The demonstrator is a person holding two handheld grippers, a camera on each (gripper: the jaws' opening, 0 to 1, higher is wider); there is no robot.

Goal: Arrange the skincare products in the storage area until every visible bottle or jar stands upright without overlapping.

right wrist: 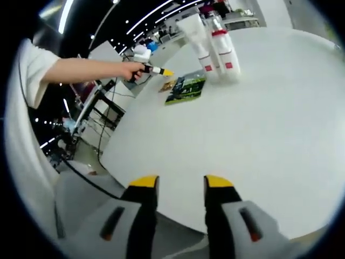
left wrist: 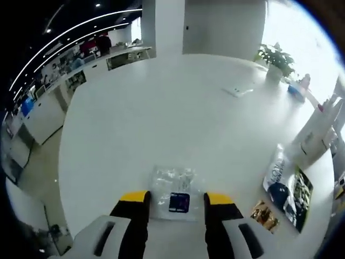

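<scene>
Already the white tubes [right wrist: 215, 46] stand upright on the table [right wrist: 269, 118]; a sachet [left wrist: 175, 191] lies flat between the left tool's [left wrist: 177, 198] open jaws; right tool [right wrist: 180, 182] open, empty.

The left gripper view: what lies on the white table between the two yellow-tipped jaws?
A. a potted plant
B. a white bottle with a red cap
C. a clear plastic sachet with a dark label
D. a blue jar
C: a clear plastic sachet with a dark label lies flat on the white table, between the jaws of the left gripper.
</scene>
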